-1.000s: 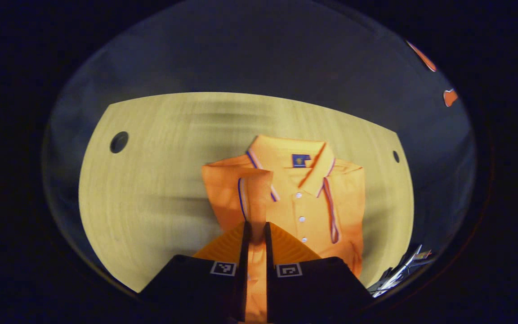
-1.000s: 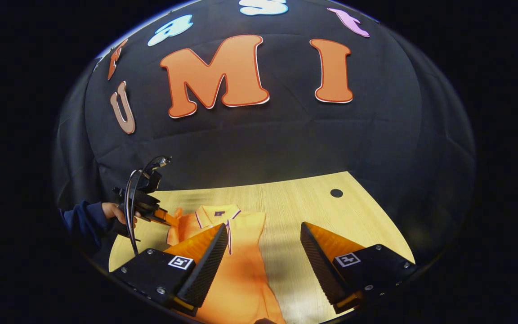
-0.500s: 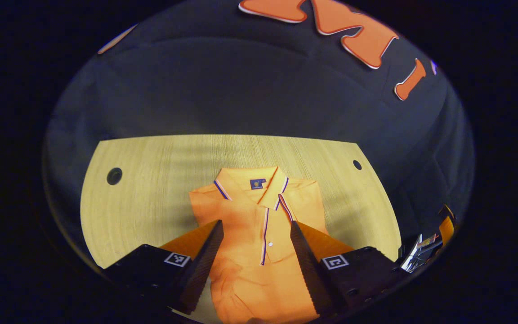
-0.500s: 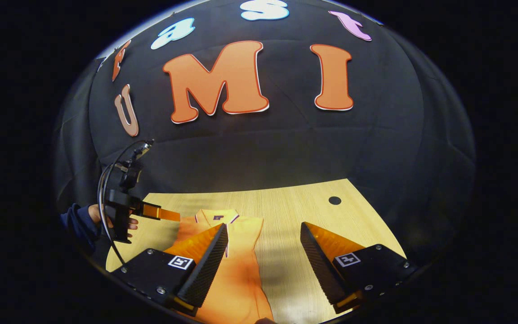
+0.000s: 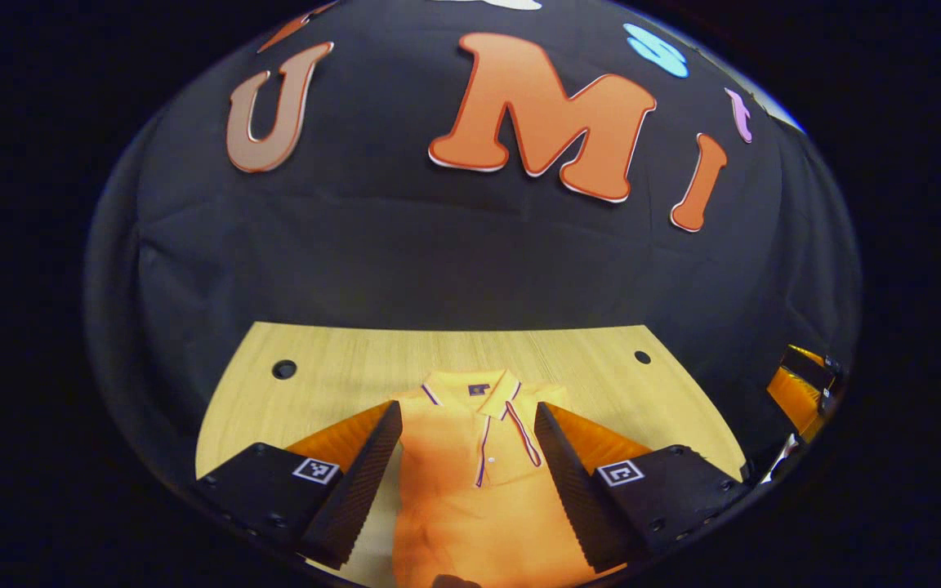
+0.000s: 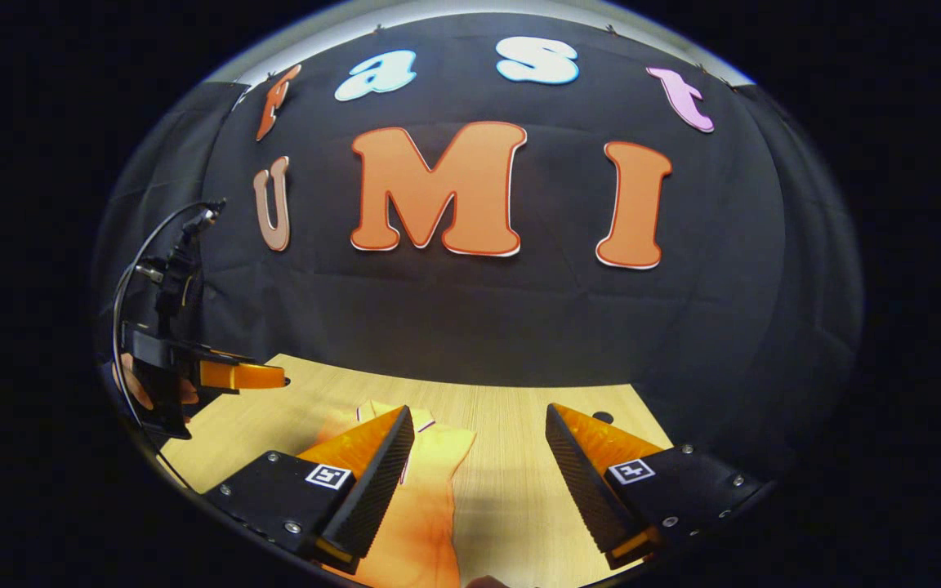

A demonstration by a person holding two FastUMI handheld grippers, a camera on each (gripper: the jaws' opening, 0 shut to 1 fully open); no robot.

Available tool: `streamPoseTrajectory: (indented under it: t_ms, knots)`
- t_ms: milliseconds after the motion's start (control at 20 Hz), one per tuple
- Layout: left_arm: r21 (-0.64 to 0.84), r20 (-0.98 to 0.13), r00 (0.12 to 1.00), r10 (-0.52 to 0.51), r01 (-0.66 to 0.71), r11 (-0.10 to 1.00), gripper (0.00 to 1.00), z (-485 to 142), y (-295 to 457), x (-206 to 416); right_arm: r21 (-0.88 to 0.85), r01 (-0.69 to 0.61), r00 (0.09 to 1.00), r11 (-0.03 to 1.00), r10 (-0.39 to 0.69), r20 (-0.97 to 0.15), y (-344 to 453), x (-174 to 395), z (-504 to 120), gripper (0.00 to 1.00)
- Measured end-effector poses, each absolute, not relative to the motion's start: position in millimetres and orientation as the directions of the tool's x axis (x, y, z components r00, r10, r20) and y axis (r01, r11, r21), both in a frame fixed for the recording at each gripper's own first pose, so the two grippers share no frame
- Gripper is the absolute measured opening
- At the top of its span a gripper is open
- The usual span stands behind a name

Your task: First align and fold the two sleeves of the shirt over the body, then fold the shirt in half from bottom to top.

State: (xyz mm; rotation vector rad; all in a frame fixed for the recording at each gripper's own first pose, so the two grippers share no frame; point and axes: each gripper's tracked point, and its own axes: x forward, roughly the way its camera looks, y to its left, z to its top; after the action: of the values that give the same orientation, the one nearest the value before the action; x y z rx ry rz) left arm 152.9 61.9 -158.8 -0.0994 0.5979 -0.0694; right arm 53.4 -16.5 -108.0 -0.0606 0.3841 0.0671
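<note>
Left hand-held gripper (image 5: 467, 445) is released, jaws wide apart, nothing between them, hovering over the near part of the orange short-sleeved polo shirt with striped collar trim (image 5: 479, 482). I see the right hand-held gripper (image 6: 479, 445) released too, jaws spread and empty, above the shirt's right edge and bare desk.

Shirt lies flat on the light wooden desk (image 5: 340, 371), collar toward the booth wall, placket facing up. From the left gripper view the outline reads as a narrow rectangle with no sleeve sticking out on either side, so I judge both sleeve folds done. Lower hem is cut off at the bottom of both views, so I cannot tell how neat it lies.

In the right gripper view the left unit sits at the far left, off the cloth, held by a hand (image 6: 140, 388).

Left to do, as I read it: the bottom-to-top half fold. Both grippers would need to drop to the hem corners, clamp, and carry them up to the collar.
</note>
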Motion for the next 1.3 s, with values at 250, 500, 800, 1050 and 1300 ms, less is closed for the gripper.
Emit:
streamPoseTrajectory:
  t_ms: [250,500,800,1050,1300]
  knots:
    - [-0.088,-0.4,0.916,0.016,-0.056,0.994,0.98,-116,65,104,-0.031,-0.123,0.938,0.992,0.106,-0.33,-7,29,-105,0.99]
    - [-0.039,-0.206,0.97,0.131,-0.142,0.989,0.98,-69,67,53,-0.03,-0.147,0.948,0.989,0.132,-0.291,-10,12,-108,0.99]
    - [0.018,-0.11,0.973,0.204,-0.203,0.979,0.98,-64,72,-9,-0.011,-0.182,0.927,0.983,0.168,-0.335,-8,-22,-137,0.99]
    - [0.104,-0.218,0.951,0.221,-0.202,0.974,0.98,-113,69,-56,-0.009,-0.213,0.872,0.977,0.186,-0.453,-9,-52,-180,0.99]
    - [0.086,-0.38,0.898,0.222,-0.205,0.975,0.96,-169,73,-94,0.019,-0.241,0.785,0.97,0.206,-0.585,-11,-99,-223,0.99]
